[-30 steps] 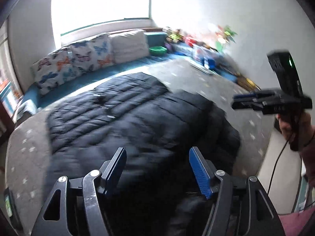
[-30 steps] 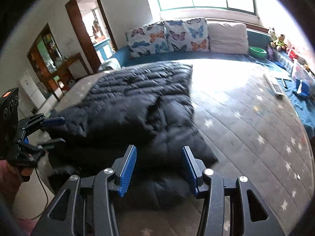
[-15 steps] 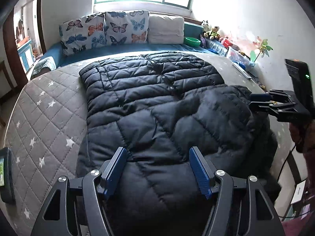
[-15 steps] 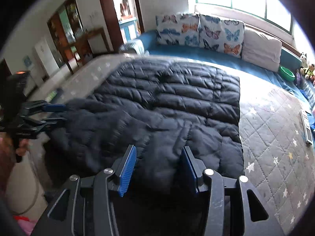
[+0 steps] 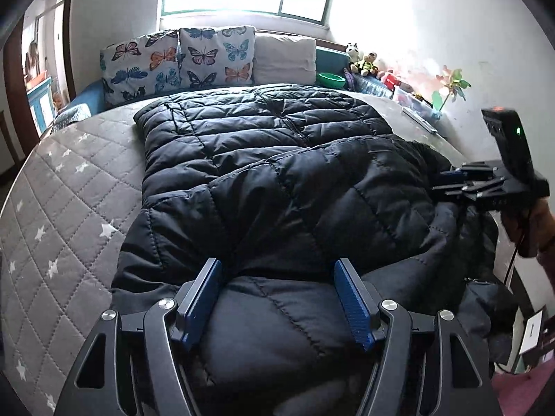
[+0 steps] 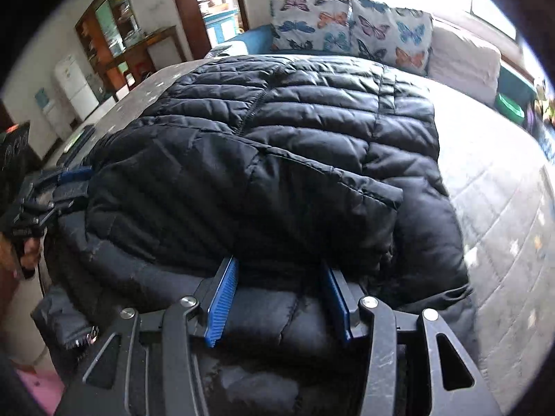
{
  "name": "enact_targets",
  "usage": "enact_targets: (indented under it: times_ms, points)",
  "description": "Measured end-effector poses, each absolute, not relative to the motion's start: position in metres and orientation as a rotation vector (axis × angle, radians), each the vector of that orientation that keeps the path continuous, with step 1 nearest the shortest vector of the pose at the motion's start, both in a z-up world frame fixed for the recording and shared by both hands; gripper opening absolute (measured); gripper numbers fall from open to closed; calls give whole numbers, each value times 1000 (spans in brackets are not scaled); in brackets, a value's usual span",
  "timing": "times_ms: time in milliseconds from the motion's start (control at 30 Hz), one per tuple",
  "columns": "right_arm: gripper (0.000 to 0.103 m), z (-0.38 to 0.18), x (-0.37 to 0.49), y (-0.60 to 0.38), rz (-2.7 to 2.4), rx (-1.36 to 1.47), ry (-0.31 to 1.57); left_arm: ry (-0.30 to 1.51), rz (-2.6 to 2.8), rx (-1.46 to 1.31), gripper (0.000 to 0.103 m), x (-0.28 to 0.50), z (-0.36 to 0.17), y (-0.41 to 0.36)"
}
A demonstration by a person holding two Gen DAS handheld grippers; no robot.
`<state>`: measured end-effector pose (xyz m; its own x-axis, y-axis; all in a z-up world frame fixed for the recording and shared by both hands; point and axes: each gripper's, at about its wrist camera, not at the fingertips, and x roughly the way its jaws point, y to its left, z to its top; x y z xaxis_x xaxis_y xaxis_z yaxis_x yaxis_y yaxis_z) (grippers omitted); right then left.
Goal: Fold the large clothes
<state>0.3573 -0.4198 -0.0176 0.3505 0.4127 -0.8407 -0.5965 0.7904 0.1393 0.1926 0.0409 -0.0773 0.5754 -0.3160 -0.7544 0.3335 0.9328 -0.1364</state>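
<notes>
A large black quilted down coat (image 5: 270,180) lies on the grey star-patterned bed (image 5: 59,215), its near part folded up over the rest; it also shows in the right wrist view (image 6: 277,145). My left gripper (image 5: 279,298) is open and empty, low over the coat's near edge, fabric bulging between the blue pads. My right gripper (image 6: 281,301) is open and empty over the near edge further right. The right gripper shows in the left wrist view (image 5: 464,183) at the coat's right edge. The left gripper shows in the right wrist view (image 6: 62,183) at the coat's left edge.
Butterfly pillows (image 5: 177,59) and a beige pillow (image 5: 284,59) line the bed's far side under a window. A green bowl (image 5: 331,79), toys and boxes (image 5: 402,90) run along the right wall. A doorway and wooden shelves (image 6: 114,31) stand to the left.
Both grippers have come down closer to the coat's near edge. The views have swung from looking across the bed to looking straight along the coat. Both stay open.
</notes>
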Motion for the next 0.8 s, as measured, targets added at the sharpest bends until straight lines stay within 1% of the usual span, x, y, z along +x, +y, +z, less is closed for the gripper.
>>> enact_targets:
  times_ms: [100, 267, 333, 367, 433, 567, 800]
  points:
    - [55, 1, 358, -420, 647, -202, 1047, 884, -366, 63, 72, 190, -59, 35]
    - [56, 35, 363, -413, 633, -219, 985, 815, -396, 100, 72, 186, -18, 21]
    - [58, 40, 369, -407, 624, -238, 966, 793, -416, 89, 78, 189, -8, 15]
    - [58, 37, 372, -403, 616, -246, 967, 798, -425, 80, 81, 193, -8, 12]
    - [58, 24, 379, -400, 606, -246, 1000, 829, -437, 81, 81, 202, -15, 6]
    - [59, -9, 381, -404, 594, -260, 1070, 903, -427, 126, 81, 210, -49, -3]
    - [60, 23, 348, -416, 618, -283, 995, 866, -438, 161, 83, 192, -59, -3]
